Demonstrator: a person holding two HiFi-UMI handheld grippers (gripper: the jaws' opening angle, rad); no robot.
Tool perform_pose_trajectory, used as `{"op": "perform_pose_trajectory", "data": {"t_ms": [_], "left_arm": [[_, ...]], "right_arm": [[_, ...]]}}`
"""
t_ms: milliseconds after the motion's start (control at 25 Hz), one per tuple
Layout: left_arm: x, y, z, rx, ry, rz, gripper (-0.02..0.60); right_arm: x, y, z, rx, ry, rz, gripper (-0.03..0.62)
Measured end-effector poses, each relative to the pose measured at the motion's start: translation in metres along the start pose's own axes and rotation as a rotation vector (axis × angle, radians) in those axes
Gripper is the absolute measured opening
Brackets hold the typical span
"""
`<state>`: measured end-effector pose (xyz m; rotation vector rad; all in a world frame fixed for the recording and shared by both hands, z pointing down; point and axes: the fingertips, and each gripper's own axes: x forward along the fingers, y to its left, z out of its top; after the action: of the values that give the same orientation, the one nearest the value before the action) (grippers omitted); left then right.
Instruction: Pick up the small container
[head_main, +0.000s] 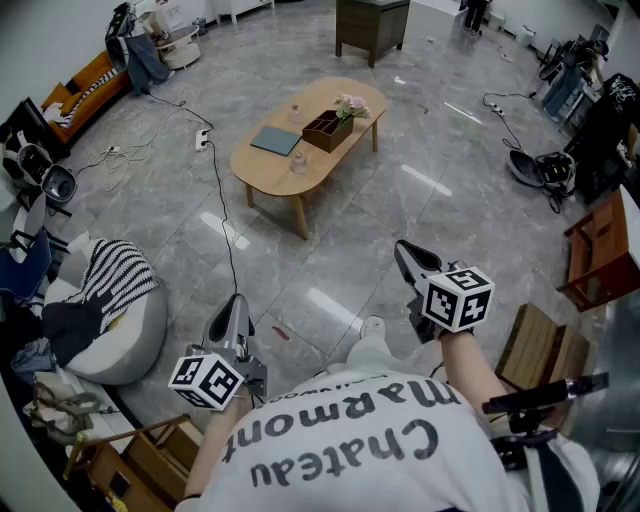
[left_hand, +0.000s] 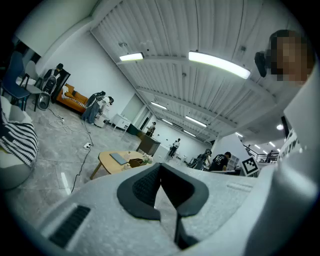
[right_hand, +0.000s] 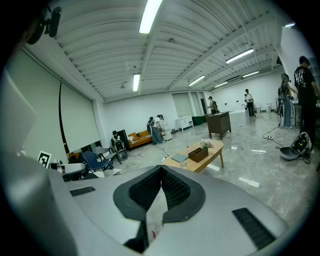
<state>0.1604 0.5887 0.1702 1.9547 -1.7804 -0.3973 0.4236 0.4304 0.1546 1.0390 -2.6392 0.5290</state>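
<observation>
The oval wooden coffee table (head_main: 330, 95) stands far ahead of me on the grey floor. On it are two small see-through containers: one near the front edge (head_main: 298, 161), one further back (head_main: 295, 114). A grey-blue flat pad (head_main: 275, 140) and a brown box with flowers (head_main: 331, 127) lie beside them. My left gripper (head_main: 236, 301) and right gripper (head_main: 401, 250) hang low by my body, well short of the table, both shut and holding nothing. The left gripper view shows the table (left_hand: 106, 160) small behind its closed jaws (left_hand: 161, 168). The right gripper view shows the table (right_hand: 215, 146) beyond its closed jaws (right_hand: 161, 169).
A pale beanbag with a striped cloth (head_main: 112, 300) sits at my left. A black cable and power strip (head_main: 203, 138) run across the floor left of the table. Wooden chairs (head_main: 598, 255) stand at the right, a dark cabinet (head_main: 372, 25) behind the table. Several people stand far off.
</observation>
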Motion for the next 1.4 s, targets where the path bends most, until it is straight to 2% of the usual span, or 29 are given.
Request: {"op": "perform_pose_trajectory", "data": {"t_ms": [400,640,840,960,1160,1400], "left_arm": [[-0.004,0.005,0.015,0.007,-0.035,-0.012,0.014],[0.000,0.007,0.011,-0.023,-0.027,-0.028,0.014],[0.007,0.021,0.007,-0.070,-0.021,-0.008,0.014],[0.016,0.034,0.009,-0.095,-0.015,0.017,0.014],[0.050,0.056,0.024,-0.084,-0.006,0.044,0.014],[0.100,0.088,0.055,-0.072,-0.013,0.082,0.014]], "right_arm": [[0.010,0.005,-0.004,0.002,0.003,-0.005,0.014],[0.018,0.004,-0.010,0.006,0.028,-0.019,0.014],[0.032,-0.001,-0.018,0.061,0.070,-0.010,0.014],[0.054,-0.005,-0.015,0.052,0.098,-0.002,0.014],[0.111,-0.014,-0.001,0.031,0.117,0.027,0.014],[0.188,-0.025,0.039,0.007,0.120,0.087,0.014]]}}
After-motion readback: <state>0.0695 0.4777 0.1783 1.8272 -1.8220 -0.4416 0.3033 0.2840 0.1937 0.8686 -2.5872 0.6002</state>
